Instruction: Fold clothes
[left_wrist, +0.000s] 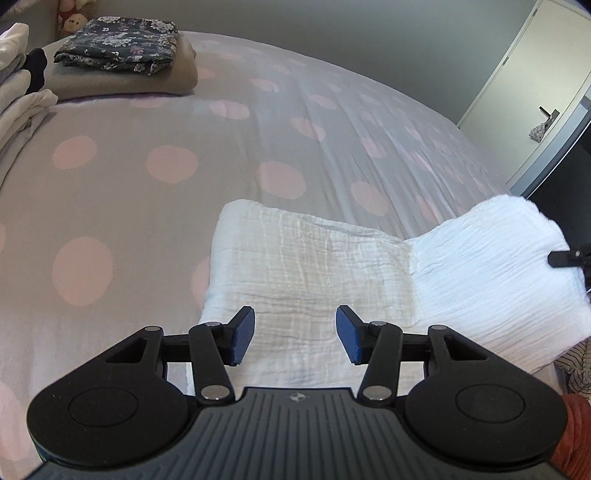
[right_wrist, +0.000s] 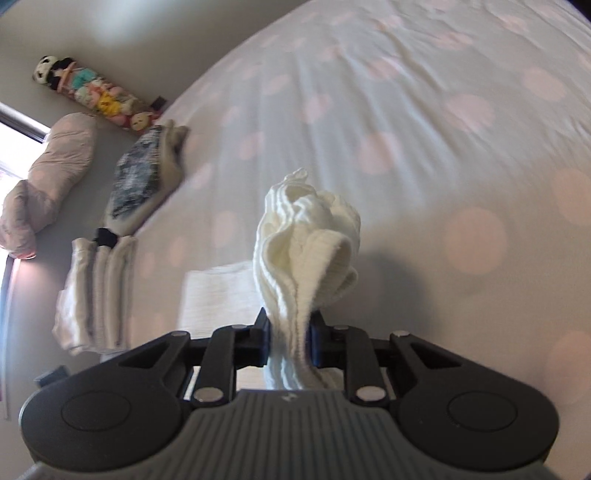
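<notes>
A white crinkled muslin cloth (left_wrist: 314, 266) lies on the dotted bed, its right end lifted off the sheet. My left gripper (left_wrist: 295, 334) hovers open over the cloth's near edge, with nothing between its blue pads. At the right edge of the left wrist view a black fingertip of the right gripper (left_wrist: 565, 256) holds the raised end. In the right wrist view my right gripper (right_wrist: 290, 341) is shut on a bunched fold of the white cloth (right_wrist: 306, 240), which rises ahead of the jaws above the bed.
The grey bedsheet with pink dots (left_wrist: 166, 166) spreads all around. A folded floral cloth on a beige blanket (left_wrist: 122, 48) sits at the far left corner, beside a stack of folded white cloths (right_wrist: 96, 291). Plush toys (right_wrist: 92, 92) and a pillow (right_wrist: 48, 177) line the wall. A door (left_wrist: 535, 74) stands far right.
</notes>
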